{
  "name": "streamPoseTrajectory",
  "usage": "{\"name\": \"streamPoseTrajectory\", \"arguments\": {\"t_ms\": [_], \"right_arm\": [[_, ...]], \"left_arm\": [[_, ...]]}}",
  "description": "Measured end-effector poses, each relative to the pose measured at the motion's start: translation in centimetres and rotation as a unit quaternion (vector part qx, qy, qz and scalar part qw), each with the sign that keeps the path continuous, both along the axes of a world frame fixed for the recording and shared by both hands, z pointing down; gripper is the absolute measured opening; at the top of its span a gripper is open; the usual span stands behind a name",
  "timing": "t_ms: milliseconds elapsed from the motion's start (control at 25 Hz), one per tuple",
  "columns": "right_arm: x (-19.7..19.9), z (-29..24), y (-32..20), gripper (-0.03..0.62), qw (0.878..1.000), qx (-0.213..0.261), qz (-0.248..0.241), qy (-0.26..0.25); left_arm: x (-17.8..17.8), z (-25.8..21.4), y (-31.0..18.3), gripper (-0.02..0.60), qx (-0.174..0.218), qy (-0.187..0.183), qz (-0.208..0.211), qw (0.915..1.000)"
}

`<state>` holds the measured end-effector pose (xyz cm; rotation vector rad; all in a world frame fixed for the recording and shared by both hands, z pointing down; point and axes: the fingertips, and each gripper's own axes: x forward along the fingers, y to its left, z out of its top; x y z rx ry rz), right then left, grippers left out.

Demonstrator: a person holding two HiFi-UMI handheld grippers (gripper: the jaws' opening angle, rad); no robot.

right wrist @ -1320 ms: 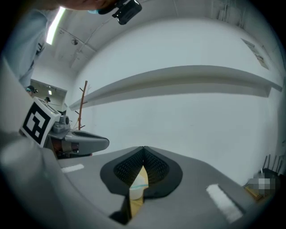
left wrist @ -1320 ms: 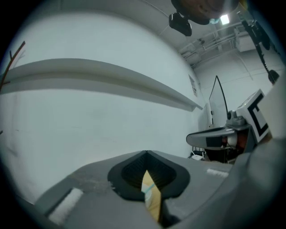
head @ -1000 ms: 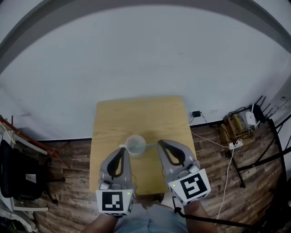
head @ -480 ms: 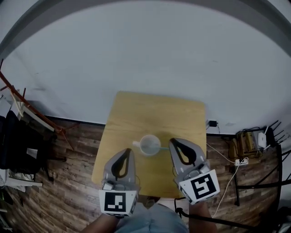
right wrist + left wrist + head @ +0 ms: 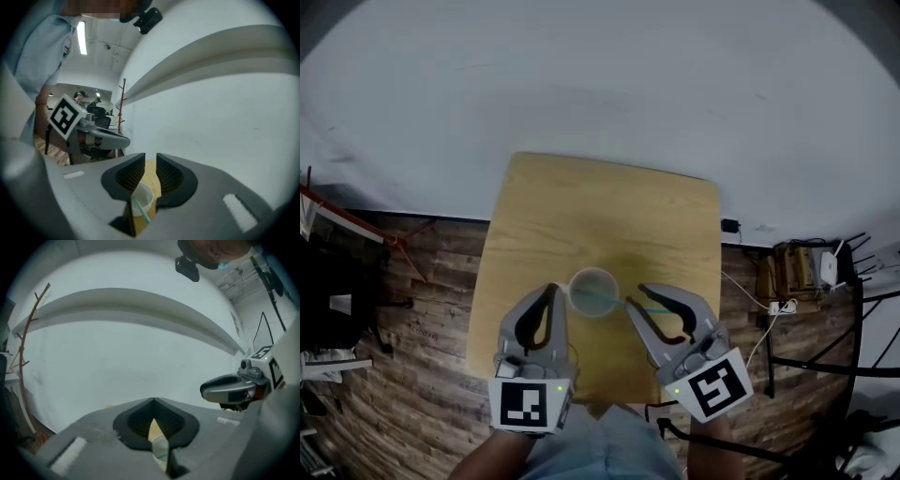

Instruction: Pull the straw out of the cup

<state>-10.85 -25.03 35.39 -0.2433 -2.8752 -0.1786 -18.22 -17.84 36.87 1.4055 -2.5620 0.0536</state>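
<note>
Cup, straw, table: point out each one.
cup (image 5: 572, 291), head view, left side of its rim.
straw (image 5: 141, 211), right gripper view, middle of the teal stem.
table (image 5: 600, 206), head view, bare top beyond the cup.

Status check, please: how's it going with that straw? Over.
Left gripper shut, empty, beside cup. Right gripper jaws opening, lined up on straw, not gripping. Straw in cup. Nothing in the way.
</note>
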Motion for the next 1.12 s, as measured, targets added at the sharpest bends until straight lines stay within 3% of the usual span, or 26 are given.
{"name": "streamPoseTrajectory", "arguments": {"t_ms": [120, 240, 600, 760, 1120], "right_arm": [[-0.5, 2.1, 0.5, 0.112, 0.998, 0.019, -0.049, 0.029], [-0.6, 4.2, 0.3, 0.147, 0.996, 0.019, -0.067, 0.058], [0.1, 10.7, -0.9, 0.16, 0.987, 0.021, -0.1, 0.127], [0.3, 12.4, -0.8, 0.151, 0.985, 0.003, -0.101, 0.138], [0.9, 14.3, -0.4, 0.056, 0.982, -0.009, -0.099, 0.158]], "left_arm": [[-1.1, 1.6, -0.6, 0.015, -0.005, 0.021, -0.007, 0.9997], [-1.7, 3.4, -1.0, 0.015, -0.018, 0.042, -0.011, 0.9989], [-2.8, 7.9, -2.7, 0.015, -0.052, 0.079, -0.019, 0.9953], [-2.9, 9.2, -3.0, 0.015, -0.064, 0.092, -0.014, 0.9936], [-2.6, 9.8, -3.1, 0.015, -0.071, 0.099, -0.005, 0.9925]]}}
